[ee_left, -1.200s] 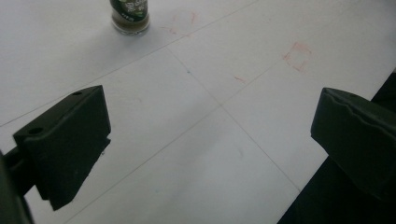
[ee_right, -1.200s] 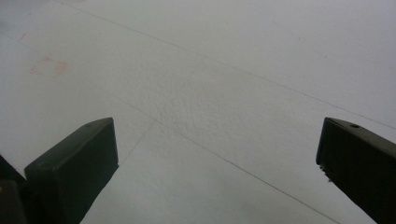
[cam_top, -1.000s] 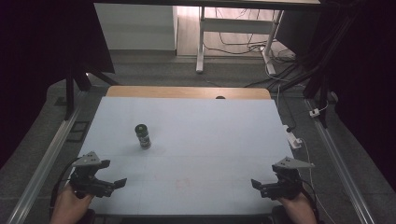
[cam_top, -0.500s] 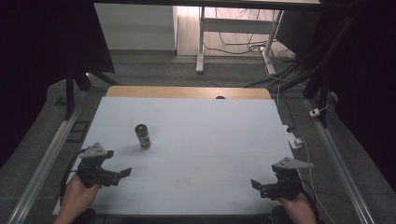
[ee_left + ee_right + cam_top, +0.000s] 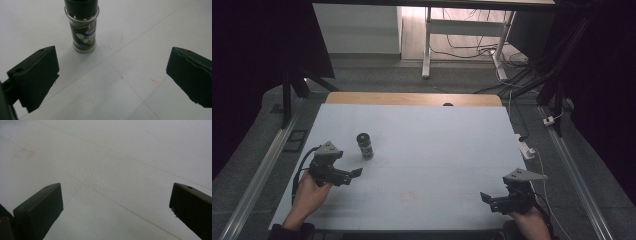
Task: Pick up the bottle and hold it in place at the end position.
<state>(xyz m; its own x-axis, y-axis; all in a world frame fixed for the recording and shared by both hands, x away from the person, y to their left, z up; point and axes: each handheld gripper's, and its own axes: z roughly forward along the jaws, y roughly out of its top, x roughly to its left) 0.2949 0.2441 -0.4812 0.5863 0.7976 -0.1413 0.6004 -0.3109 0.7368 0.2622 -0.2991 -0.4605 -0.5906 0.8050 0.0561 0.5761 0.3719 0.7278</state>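
Observation:
A small glass spice jar (image 5: 365, 145) with a black cap and a dark green label stands upright on the white table (image 5: 437, 145), left of the middle. My left gripper (image 5: 352, 176) hovers just in front of it and to its left, open, with nothing between the jaws. In the left gripper view the jar (image 5: 83, 27) stands a short way beyond the wide-apart jaws of the left gripper (image 5: 112, 77), toward the left one. My right gripper (image 5: 488, 201) rests near the front right corner, open and empty. In the right gripper view the right gripper (image 5: 115, 207) faces bare table.
A wooden strip (image 5: 412, 98) runs along the table's far edge. A white power strip (image 5: 525, 148) with a cable lies at the right edge. Metal rails (image 5: 259, 175) flank both sides. Faint red marks (image 5: 408, 196) sit near the front middle.
My left gripper has moved forward and to the right, closer to the spice jar. The right gripper and the jar have stayed where they were.

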